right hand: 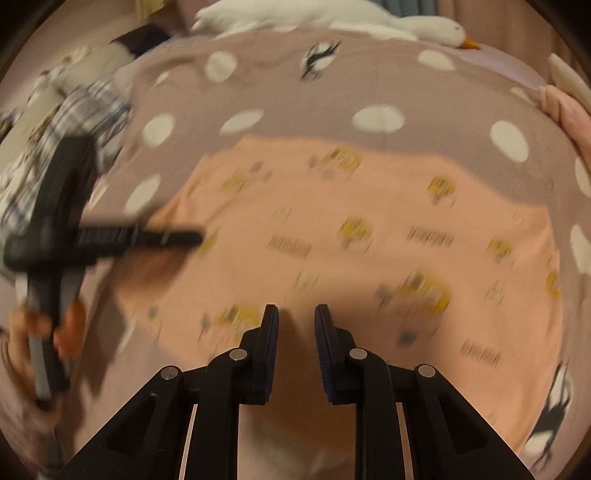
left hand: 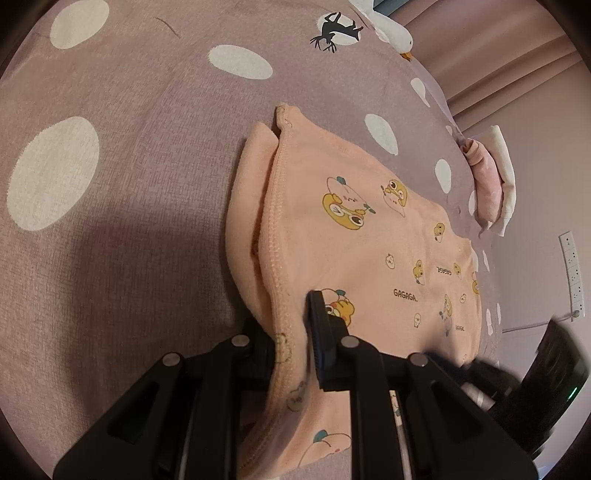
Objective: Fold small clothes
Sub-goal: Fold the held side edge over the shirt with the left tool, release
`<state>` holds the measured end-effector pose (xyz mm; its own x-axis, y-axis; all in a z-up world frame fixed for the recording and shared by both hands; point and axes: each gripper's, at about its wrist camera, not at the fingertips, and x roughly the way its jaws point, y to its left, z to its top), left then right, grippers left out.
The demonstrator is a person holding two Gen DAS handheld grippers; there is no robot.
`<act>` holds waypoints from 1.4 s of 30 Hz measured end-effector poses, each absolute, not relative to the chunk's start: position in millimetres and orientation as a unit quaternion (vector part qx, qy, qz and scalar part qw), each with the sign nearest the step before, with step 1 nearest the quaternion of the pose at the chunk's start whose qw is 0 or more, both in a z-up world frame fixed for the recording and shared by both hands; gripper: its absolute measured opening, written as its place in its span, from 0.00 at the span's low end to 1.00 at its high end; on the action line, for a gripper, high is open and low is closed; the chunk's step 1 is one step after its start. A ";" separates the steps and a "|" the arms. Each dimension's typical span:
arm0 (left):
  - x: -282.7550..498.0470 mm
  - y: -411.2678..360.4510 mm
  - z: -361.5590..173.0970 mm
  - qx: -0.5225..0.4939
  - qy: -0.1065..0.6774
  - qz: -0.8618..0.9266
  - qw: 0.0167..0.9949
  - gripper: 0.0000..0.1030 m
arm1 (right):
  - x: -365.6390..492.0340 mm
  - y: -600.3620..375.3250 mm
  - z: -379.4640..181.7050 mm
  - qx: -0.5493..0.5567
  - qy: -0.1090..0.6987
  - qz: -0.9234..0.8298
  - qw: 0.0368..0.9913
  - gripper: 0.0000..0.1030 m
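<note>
Peach-orange soft knit baby garment printed with yellow cartoon ducks and the word "GAGAGA": we find it lying on the mauve bedspread with large white dots, near the bed's middle. In the left wrist view its long axis runs from the near gripper diagonally toward the upper left, ending in a small tab at the far corner. A ribbed, overlocked hem runs along that axis, and a plain peach layer shows beneath it on the left, so the cloth lies doubled there. The weave looks fine and fleecy; the bedspread is coarser, with a visible crosshatch.

The left gripper is clamped on the garment's near edge; we see cloth bunched between its black fingers. In the right wrist view, which is blurred, the right gripper hovers over the garment's near portion with its jaws parted and nothing between them.

Also noted: a white plush goose with an orange beak at the far edge of the bed, and a folded pink and cream cloth stack.
</note>
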<state>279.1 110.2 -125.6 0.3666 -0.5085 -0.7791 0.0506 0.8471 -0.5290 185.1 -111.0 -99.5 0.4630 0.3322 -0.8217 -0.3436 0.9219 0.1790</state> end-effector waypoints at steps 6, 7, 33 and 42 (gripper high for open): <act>279.2 106.5 -116.0 -0.212 0.541 -0.158 0.798 0.12 | 179.6 -119.3 -105.2 0.017 0.483 0.211 0.850 0.23; 277.5 102.5 -109.0 -0.200 0.537 -0.156 0.804 0.11 | 182.1 -125.0 -102.5 0.042 0.483 0.215 0.848 0.23; 256.4 -91.1 -78.7 -0.045 0.549 -0.269 0.790 0.23 | 206.7 -282.4 -126.0 0.404 0.431 0.164 0.790 0.36; 215.3 -40.4 -68.9 -0.053 0.516 -0.282 0.807 0.41 | 223.0 -266.5 -119.7 0.385 0.445 0.189 0.786 0.44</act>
<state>215.3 -40.4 -68.9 0.3087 -0.5105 -0.8025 0.4008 0.8350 -0.3770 223.0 -266.5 -119.7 0.5319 0.6397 -0.5549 0.0466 0.6321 0.7734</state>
